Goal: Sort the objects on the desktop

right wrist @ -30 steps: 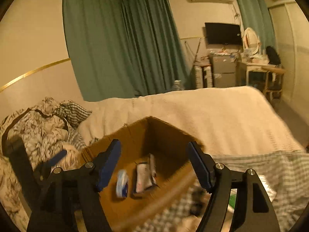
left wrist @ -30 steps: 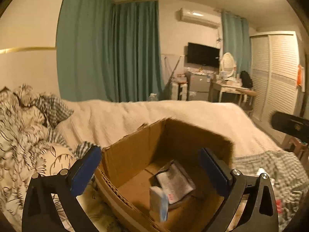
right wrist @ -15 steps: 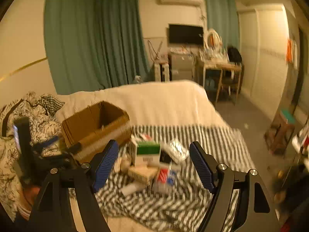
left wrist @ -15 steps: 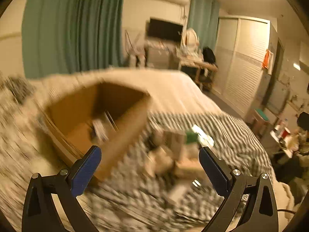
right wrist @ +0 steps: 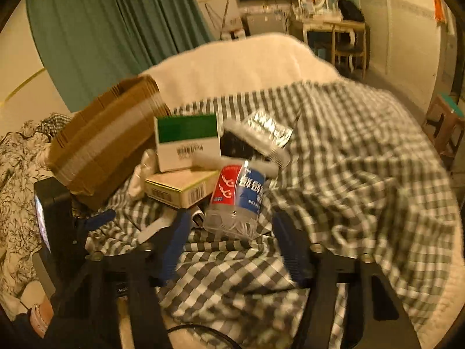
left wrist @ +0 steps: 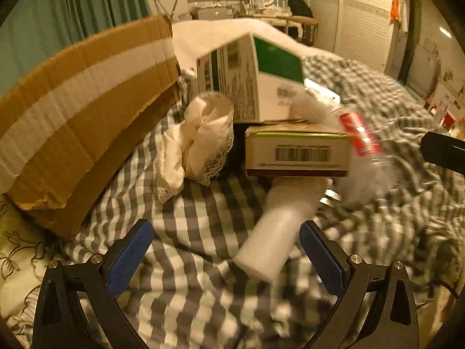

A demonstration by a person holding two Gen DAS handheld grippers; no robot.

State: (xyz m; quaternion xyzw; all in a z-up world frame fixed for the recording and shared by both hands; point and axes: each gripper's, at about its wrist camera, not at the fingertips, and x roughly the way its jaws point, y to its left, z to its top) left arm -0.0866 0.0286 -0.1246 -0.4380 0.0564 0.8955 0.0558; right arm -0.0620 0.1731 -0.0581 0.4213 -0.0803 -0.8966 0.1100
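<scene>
1. Checked blanket (left wrist: 203, 218) – grey/white, rumpled, covers the bed; all the clutter lies on it. A plain cream cover (right wrist: 241, 67) sits behind it.
2. Cardboard box (left wrist: 87, 101) – brown w/ a pale tape stripe, on the left edge of the pile, its flap leaning toward the items; inside not visible from either view.
3. Left gripper (left wrist: 226, 257) – low over the blanket, blue pads wide apart, nothing between them. The near end of a white cylinder sits just ahead, closer to the right pad.
4. Right gripper (right wrist: 232, 250) – blurred, fingers spread, empty; its tips flank the base of a clear bottle w/o touching, as far as the blur allows.
5. Green-and-white carton (left wrist: 252, 78) – tilted, resting on top of a flatter box, just beside the cardboard box.
6. Flat box w/ barcode (left wrist: 296, 151) – pale w/ yellow-green edge, under the carton, barcode side facing the left cam.
7. Clear bottle (right wrist: 235, 200) – red/blue label, lying on its side right of the flat box, base toward the right cam.
8. White cylinder (left wrist: 282, 226) – lying at an angle, far end tucked below the flat box; motion-blurred.
9. Cream lace-trimmed cloth (left wrist: 197, 142) – bunched btwn cardboard box and flat box.
10. Silver foil pack (right wrist: 270, 128) – behind the bottle, right of the carton.
</scene>
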